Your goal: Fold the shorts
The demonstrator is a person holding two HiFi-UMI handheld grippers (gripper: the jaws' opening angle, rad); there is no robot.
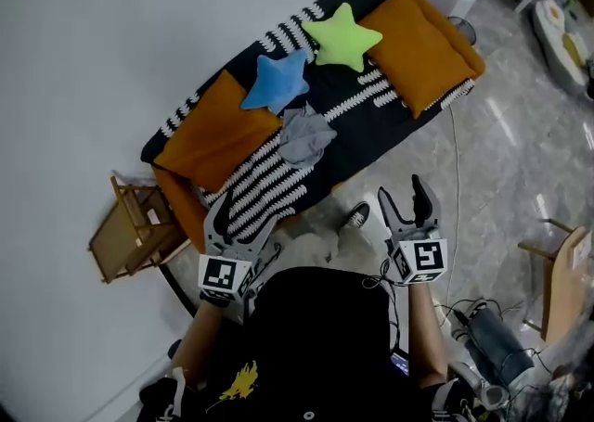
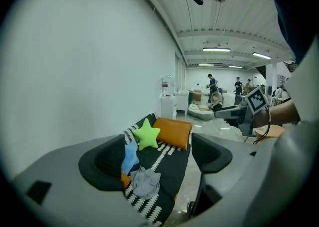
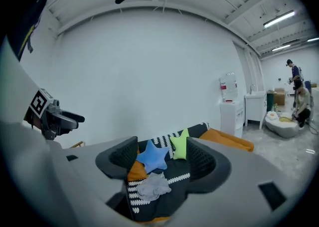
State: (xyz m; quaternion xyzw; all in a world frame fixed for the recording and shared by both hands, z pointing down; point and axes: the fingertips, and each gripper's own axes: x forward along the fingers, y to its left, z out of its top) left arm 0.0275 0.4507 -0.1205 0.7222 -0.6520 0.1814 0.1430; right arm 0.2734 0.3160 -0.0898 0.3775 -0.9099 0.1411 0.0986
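Observation:
The grey shorts (image 1: 304, 137) lie crumpled in the middle of a black-and-white striped sofa (image 1: 367, 128), in front of a blue star pillow (image 1: 277, 80) and near a green star pillow (image 1: 342, 35). Both grippers hang in the air on the near side of the sofa, well short of the shorts. My left gripper (image 1: 220, 205) is open and empty; its view frames the shorts (image 2: 145, 182) between the wide jaws. My right gripper (image 1: 406, 194) is open too, with nothing between its fingers; in its view the shorts (image 3: 154, 185) lie far ahead.
Orange cushions (image 1: 422, 44) lie at both ends of the sofa. A wooden stool (image 1: 135, 225) stands by its left end and a wooden chair (image 1: 561, 267) at the right. Cables and a bag (image 1: 492, 337) lie on the tiled floor. People stand far off in the hall.

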